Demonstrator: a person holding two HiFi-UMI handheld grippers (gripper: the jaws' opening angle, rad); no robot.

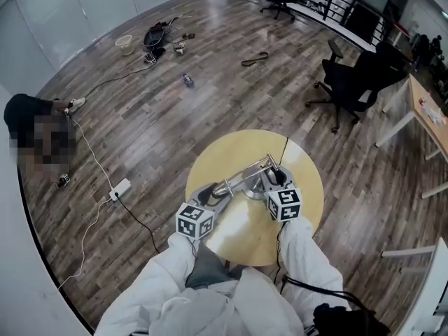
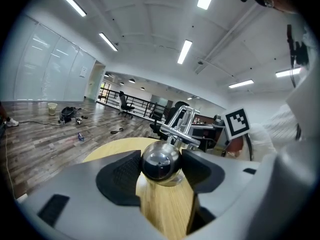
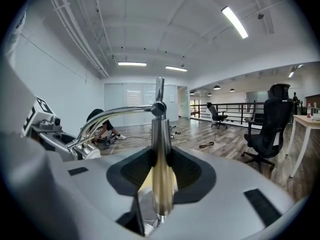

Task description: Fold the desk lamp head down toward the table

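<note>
The left gripper (image 1: 208, 194) has its jaws set wide, clasping the chrome lamp head (image 2: 160, 160); the right gripper (image 1: 274, 180), jaws narrow, pinches the lamp post (image 3: 161, 149) near the middle of the round table (image 1: 313, 187)

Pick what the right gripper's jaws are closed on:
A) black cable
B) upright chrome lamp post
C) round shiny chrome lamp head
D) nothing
B: in the right gripper view, the upright chrome lamp post stands pinched between the jaws of the right gripper. The round shiny chrome lamp head sits in the left gripper.
</note>
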